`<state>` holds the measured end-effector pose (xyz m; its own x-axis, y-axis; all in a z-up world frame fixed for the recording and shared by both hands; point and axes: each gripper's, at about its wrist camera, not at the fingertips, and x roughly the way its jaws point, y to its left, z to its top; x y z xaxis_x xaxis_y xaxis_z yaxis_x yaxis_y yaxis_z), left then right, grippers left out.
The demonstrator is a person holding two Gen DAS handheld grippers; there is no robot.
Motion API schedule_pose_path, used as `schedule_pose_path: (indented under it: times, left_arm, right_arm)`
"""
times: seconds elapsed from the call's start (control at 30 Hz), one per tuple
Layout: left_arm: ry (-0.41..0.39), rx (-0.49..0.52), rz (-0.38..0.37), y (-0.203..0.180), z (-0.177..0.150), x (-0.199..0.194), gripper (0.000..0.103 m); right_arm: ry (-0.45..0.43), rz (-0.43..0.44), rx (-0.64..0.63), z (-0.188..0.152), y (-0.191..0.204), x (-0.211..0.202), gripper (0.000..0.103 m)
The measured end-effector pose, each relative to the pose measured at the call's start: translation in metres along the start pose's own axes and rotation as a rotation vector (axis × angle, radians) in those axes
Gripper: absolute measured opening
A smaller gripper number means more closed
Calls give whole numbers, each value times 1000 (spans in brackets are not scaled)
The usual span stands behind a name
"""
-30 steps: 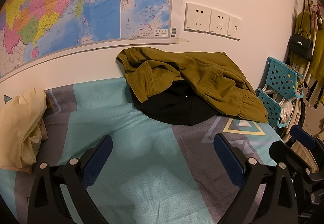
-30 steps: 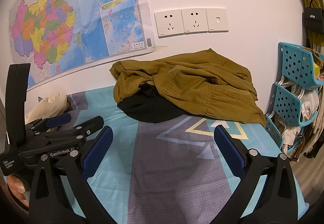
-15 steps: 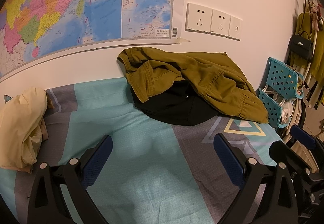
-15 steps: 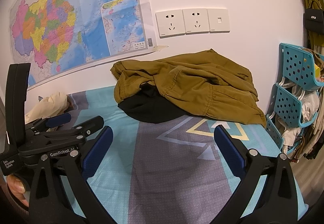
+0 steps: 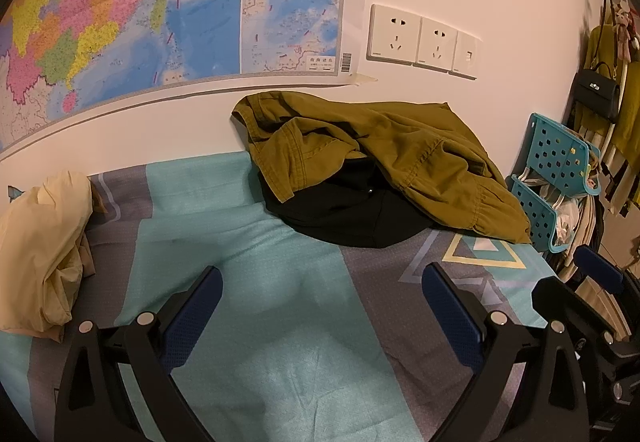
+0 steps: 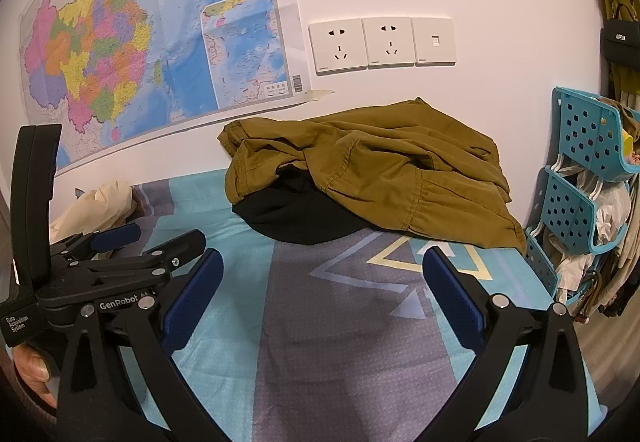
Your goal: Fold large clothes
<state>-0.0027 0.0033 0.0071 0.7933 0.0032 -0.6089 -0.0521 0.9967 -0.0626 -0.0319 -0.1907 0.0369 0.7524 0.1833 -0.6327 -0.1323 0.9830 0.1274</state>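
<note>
An olive-brown garment (image 5: 384,150) lies crumpled over a black garment (image 5: 348,206) at the back of the bed against the wall; both also show in the right wrist view, olive (image 6: 380,170) over black (image 6: 296,214). My left gripper (image 5: 320,306) is open and empty above the bedsheet, well short of the pile. My right gripper (image 6: 320,290) is open and empty, also short of the pile. The left gripper (image 6: 144,242) shows at the left of the right wrist view.
A cream garment (image 5: 44,250) lies bunched at the bed's left. The teal and grey sheet (image 5: 248,242) covers the bed. A blue plastic rack (image 6: 576,178) with clothes stands at the right bed edge. A map (image 5: 160,10) and wall sockets (image 5: 420,40) are behind.
Both views have shifted very slightly; the grippers stay open and the clothes have not moved.
</note>
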Motion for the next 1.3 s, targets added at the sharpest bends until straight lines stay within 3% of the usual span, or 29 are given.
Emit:
schedule_pose_path:
  times: [0.87, 1.1, 1.3]
  left_arm:
    - [31, -6, 7, 0, 0, 13, 96]
    - [52, -20, 21, 4, 7, 29, 96]
    - [69, -28, 75, 14, 19, 53, 96]
  right_arm:
    - [14, -5, -29, 4, 1, 12, 99]
    - [19, 0, -66, 11, 5, 26, 99]
    - [33, -6, -161, 27, 11, 57, 99]
